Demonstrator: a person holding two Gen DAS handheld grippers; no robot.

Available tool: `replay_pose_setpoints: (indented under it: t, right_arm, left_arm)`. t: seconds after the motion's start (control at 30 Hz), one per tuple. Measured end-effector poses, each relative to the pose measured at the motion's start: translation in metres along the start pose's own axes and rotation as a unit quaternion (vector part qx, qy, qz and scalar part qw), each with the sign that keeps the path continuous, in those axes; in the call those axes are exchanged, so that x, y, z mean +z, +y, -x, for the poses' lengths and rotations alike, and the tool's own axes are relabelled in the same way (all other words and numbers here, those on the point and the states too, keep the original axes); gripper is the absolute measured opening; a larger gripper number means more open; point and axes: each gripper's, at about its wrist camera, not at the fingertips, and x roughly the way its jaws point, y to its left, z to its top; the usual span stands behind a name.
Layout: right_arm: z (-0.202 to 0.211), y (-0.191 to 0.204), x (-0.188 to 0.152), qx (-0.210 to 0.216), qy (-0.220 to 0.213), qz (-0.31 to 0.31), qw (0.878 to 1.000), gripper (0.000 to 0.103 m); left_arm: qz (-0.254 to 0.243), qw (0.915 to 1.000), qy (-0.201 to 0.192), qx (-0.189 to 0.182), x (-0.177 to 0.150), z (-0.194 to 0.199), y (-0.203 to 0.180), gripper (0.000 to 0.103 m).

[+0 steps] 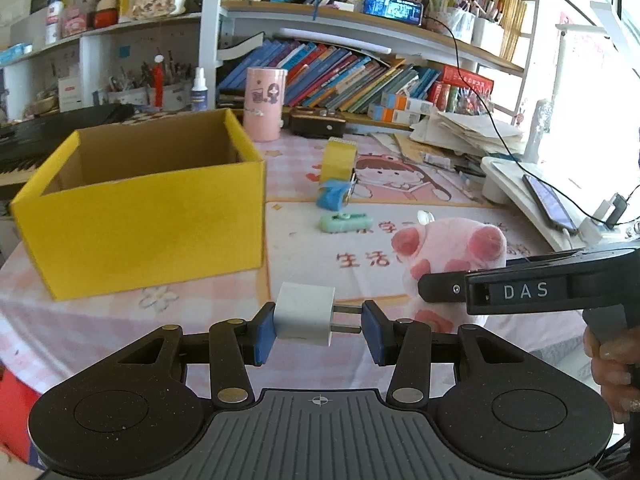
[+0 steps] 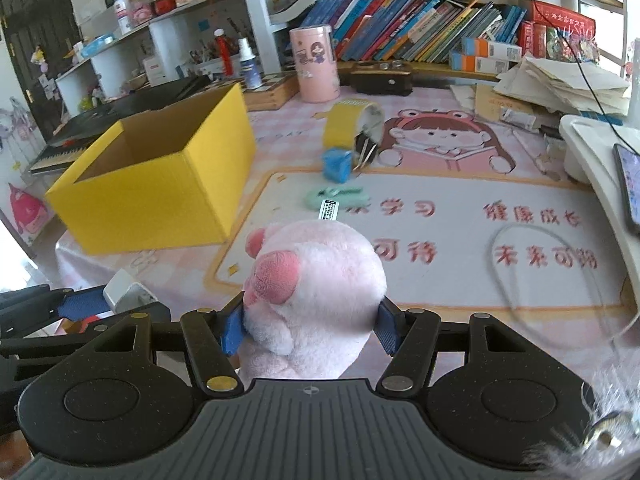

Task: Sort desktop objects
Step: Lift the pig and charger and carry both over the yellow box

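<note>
My left gripper is shut on a white plug adapter, one pad on its body and the other against its two prongs. It hangs above the table, right of the open yellow box. My right gripper is shut on a pink plush toy, squeezing it at both sides. That toy and the right gripper's black arm show at the right of the left wrist view. The adapter and the left gripper's blue pad peek in at the left of the right wrist view. The yellow box stands empty.
On the pink table mat lie a green stapler, a blue sharpener and a tipped yellow pen cup. A pink canister, books, a paper pile and a white stand with a phone line the back and right.
</note>
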Motion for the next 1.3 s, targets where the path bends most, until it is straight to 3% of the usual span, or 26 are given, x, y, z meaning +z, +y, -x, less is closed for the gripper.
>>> replay_pose_setpoints:
  t: [0.33, 0.73, 1.3]
  right_arm:
    - [0.007, 0.048, -0.020, 0.038, 0.003, 0.021, 0.999, 0.060]
    - [0.006, 0.098, -0.018, 0.076, -0.002, 0.079, 0.994, 0.060]
    - [0.000, 0.117, -0.014, 0.087, 0.010, 0.103, 0.991, 0.060]
  left_arm:
    - [0.009, 0.9994, -0.012, 0.030, -0.019, 0.038, 0.030, 0.045]
    - [0.042, 0.9957, -0.041, 0.071, -0.028, 0.068, 0.061, 0.045]
    - [0.052, 0.9948, -0.044, 0.076, -0.030, 0.072, 0.071, 0.045]
